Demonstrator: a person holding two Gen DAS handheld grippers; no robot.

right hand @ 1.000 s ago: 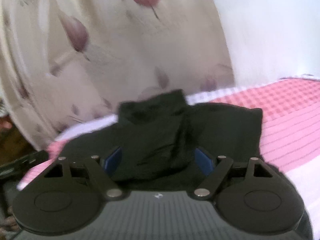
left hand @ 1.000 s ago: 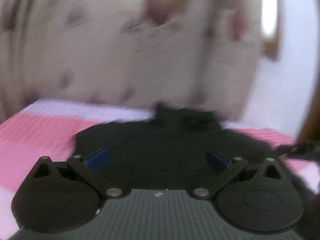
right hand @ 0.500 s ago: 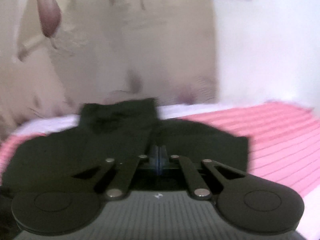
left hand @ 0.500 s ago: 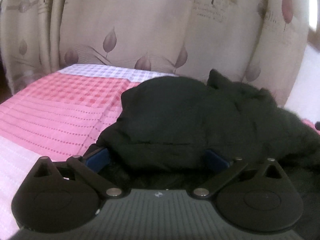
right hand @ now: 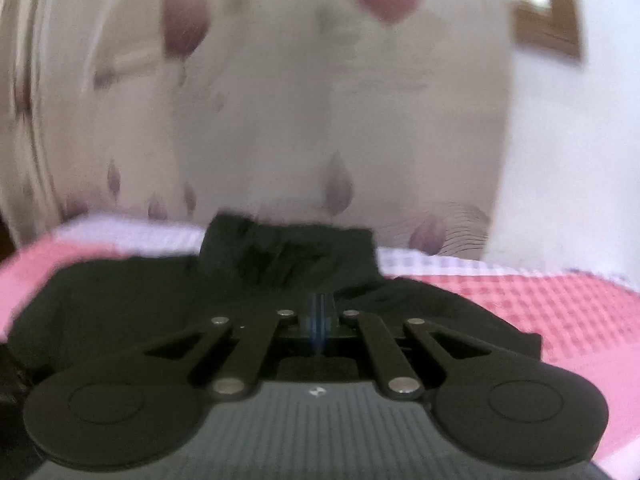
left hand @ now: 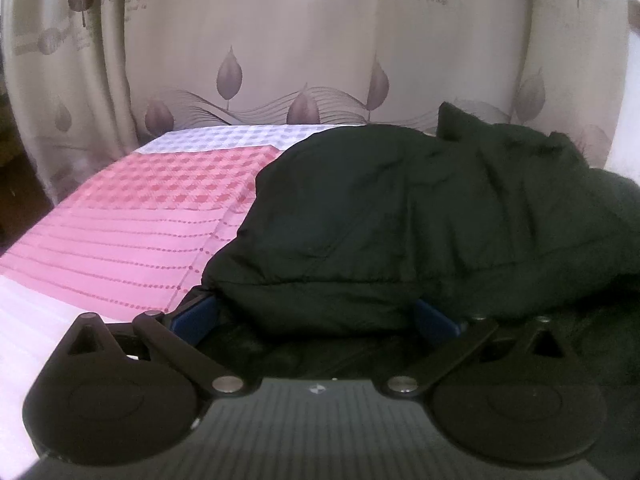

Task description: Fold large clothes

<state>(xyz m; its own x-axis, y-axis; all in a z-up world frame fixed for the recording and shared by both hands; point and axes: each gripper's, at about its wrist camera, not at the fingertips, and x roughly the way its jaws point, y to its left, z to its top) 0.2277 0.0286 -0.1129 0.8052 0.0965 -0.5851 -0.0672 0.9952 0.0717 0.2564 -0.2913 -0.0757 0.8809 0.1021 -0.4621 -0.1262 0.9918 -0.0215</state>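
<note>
A large black jacket [left hand: 420, 216] lies bunched on the pink checked bedsheet [left hand: 152, 216]. My left gripper [left hand: 316, 312] is open, its blue pads [left hand: 192, 314] wide apart at the jacket's near edge, with a puffy fold of fabric bulging between them. In the blurred right wrist view the jacket [right hand: 280, 272] lies spread ahead. My right gripper [right hand: 319, 312] has its jaws together over the jacket; the fingertips are hidden in the dark fabric, so whether cloth is pinched cannot be told.
A beige curtain with leaf prints [left hand: 304, 48] hangs right behind the bed; it also shows in the right wrist view [right hand: 280, 120]. A white wall and a wooden frame [right hand: 548, 20] are at the right. Bedsheet [right hand: 560, 308] extends to the right of the jacket.
The right gripper went from open to shut over the jacket. The left gripper stayed open and moved closer to the jacket's near edge.
</note>
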